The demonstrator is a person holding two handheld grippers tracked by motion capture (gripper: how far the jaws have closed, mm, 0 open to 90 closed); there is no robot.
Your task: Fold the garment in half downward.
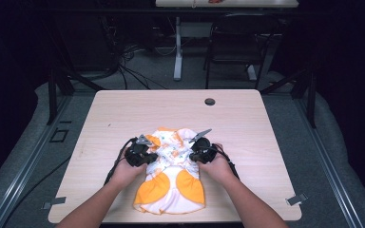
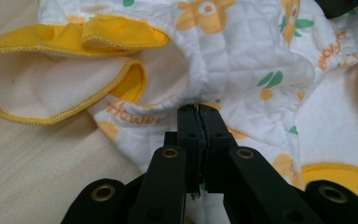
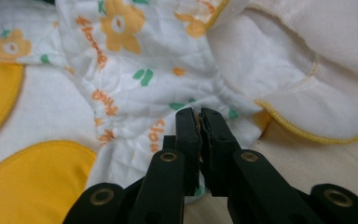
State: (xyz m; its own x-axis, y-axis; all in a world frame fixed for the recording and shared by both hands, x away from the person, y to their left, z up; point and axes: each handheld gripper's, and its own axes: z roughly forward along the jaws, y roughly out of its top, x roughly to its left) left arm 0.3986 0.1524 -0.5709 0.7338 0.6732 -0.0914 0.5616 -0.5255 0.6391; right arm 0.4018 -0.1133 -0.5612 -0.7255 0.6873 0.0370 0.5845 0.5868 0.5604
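Note:
A small white quilted garment point(image 1: 171, 175) with orange flowers and yellow patches lies crumpled on the near middle of the wooden table point(image 1: 123, 109). My left gripper point(image 1: 153, 155) sits at its left side, the jaws shut on a bunched fold of the cloth. In the left gripper view the garment point(image 2: 242, 46) gathers into the tip of the left gripper point(image 2: 199, 109). My right gripper point(image 1: 188, 156) is at the garment's right side. In the right gripper view the right gripper point(image 3: 199, 114) pinches a fold of the printed garment point(image 3: 135, 70), with only a thin slit between its jaws.
A round cable hole point(image 1: 210, 101) sits near the table's far edge. Bare tabletop lies to the left, right and beyond the garment. Past the table stand a white desk leg point(image 1: 177, 57) and a dark chair point(image 1: 233, 42) on the floor.

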